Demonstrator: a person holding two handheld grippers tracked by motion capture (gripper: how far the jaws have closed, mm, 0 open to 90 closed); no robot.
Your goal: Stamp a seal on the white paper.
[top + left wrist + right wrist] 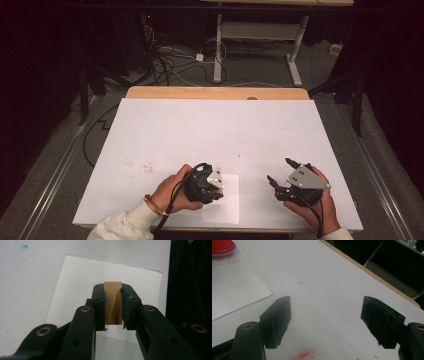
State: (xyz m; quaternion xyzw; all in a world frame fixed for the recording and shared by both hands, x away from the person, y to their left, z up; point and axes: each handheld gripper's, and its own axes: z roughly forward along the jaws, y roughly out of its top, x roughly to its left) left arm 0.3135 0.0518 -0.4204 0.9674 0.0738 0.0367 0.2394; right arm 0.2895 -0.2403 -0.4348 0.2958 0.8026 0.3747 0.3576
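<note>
Two hand-held black two-jaw grippers work over a white-covered worktop point(165, 130) with a pale wooden far edge, seen from the high view. Faint red smudges point(145, 167) mark the white surface toward its left, near the person's side. Just right of them, the left gripper point(216, 192), gripped by the person's left hand point(172, 192) with a white sleeve point(122, 225) and a red-and-gold wristband point(152, 204), sits over a small white sheet of paper point(229, 207) lying flat near the front edge. In the left gripper view, its jaws are closed narrowly on a small rectangular light-brown wooden block point(113, 302), held upright between the pads and above the white sheet. Whether the block touches the paper cannot be told. Farther right, the right gripper point(281, 176), carrying a grey three-cornered plate point(306, 178) and held in the person's right hand point(320, 205), hovers over bare worktop with its jaws spread wide and nothing between them. The right gripper view shows, at its upper left corner, the edge of a round red dish-like object point(222, 247) beyond the paper; what it is cannot be told.
</note>
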